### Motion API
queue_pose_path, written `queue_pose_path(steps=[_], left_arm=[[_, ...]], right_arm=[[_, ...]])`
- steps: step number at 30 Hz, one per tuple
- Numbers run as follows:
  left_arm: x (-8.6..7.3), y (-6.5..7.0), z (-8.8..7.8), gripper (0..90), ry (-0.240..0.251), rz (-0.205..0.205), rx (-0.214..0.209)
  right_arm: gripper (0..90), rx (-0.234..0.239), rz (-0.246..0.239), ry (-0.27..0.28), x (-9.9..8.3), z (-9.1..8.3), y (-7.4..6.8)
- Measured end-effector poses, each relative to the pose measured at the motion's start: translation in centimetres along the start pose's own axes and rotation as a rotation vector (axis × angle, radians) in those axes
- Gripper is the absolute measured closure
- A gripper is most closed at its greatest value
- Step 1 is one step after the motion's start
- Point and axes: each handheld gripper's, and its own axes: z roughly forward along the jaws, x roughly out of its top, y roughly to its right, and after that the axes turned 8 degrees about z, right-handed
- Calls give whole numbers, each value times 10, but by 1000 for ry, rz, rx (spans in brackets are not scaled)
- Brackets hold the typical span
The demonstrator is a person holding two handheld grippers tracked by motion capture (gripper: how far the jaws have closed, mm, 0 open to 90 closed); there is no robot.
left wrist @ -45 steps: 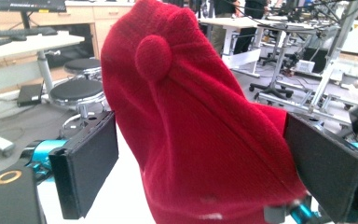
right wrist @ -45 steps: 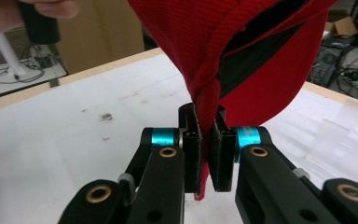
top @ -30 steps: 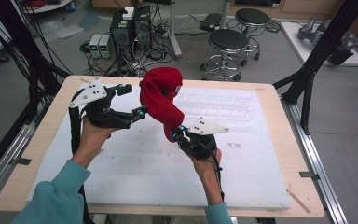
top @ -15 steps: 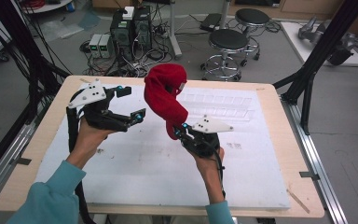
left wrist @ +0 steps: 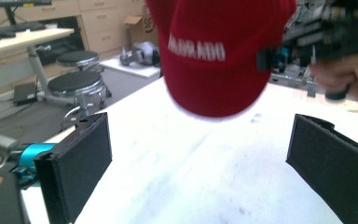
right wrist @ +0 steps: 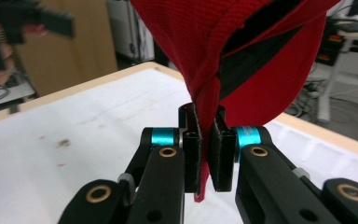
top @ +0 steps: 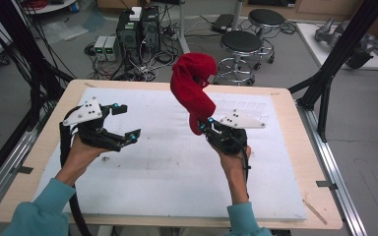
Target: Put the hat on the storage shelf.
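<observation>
High view: my right hand-held gripper is clenched on the lower edge of a red cap and lifts it clear above the white sheet on the table, the cloth twisting upward from the pinch and folding over at the top, so I judge it light and floppy, with little shape of its own apart from the peak. My left hand-held gripper hangs well to the left over the sheet, its jaws having just been opening, with nothing between them. Left gripper view: the two black pads stand wide apart and empty, and the cap hangs ahead and above them, white lettering on its front and a pale rim at its lower edge; that rounded rim looks the stiffest part, so I would take my second hold there, opposite the first, to spread it. Right gripper view: my pads squeeze a thin doubled fold of ribbed red fabric, and a short tail sticks out below them. The weave should give friction, yet so narrow a bite could slip if I tug hard.
</observation>
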Motion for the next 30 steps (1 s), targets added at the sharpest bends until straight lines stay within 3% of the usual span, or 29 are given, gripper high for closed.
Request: queue_pose_path(steps=[11, 20, 30], left_arm=[[-49, 3, -23, 67, -57, -9, 36], [-87, 4, -44, 67, -65, -33, 72], [-108, 10, -51, 67, -71, -57, 78]], right_arm=[[854, -82, 42, 30, 5, -4, 37], [854, -137, 8, 26, 15, -1, 57], [854, -173, 11, 41, 9, 12, 77]])
